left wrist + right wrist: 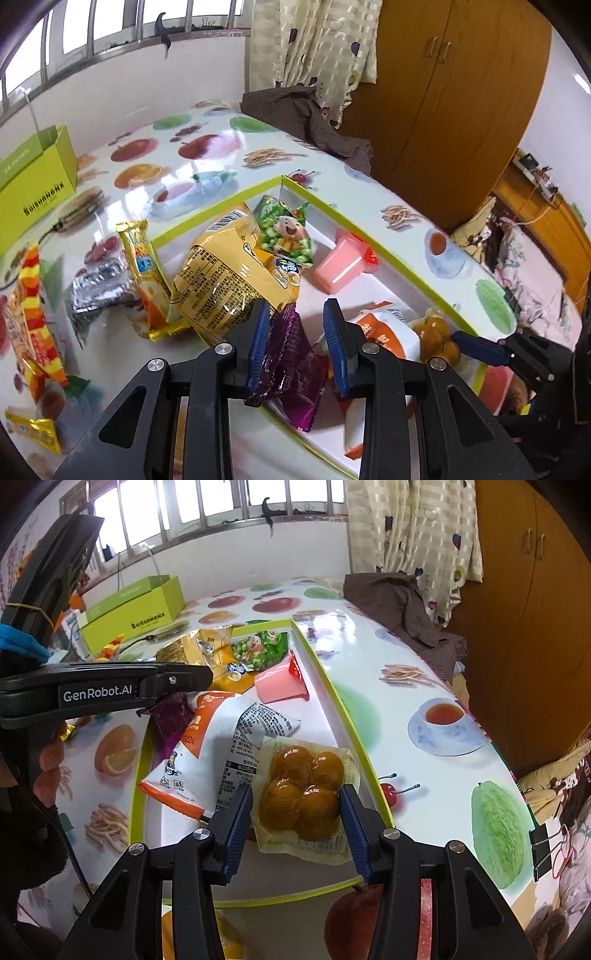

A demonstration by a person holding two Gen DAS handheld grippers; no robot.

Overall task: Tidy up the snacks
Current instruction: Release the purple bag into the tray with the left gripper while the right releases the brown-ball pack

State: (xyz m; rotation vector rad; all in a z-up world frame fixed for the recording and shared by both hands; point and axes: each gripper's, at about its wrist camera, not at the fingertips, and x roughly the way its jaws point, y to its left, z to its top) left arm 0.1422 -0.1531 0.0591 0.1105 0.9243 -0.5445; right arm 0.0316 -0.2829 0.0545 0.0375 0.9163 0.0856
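A shallow white tray with a lime-green rim [388,254] [334,698] holds snacks: a yellow bag [225,273] [192,650], a green pea packet [286,230] [258,650], a pink jelly cup [341,267] [280,683], an orange-white packet [388,332] [218,746] and a clear pack of brown eggs [303,794] [436,332]. My left gripper [297,347] is open over the tray's near edge; a purple packet [291,365] [170,716] lies between its fingers, touching the left pad. My right gripper [297,830] is open around the egg pack, which lies in the tray.
On the fruit-print tablecloth left of the tray lie a yellow-orange bar [144,266], a silver packet [99,291], a red-yellow striped bag [31,317] and a small yellow packet [37,432]. A lime-green box [35,184] [136,609] stands at the back. A brown cloth [310,118] [402,605] lies far right.
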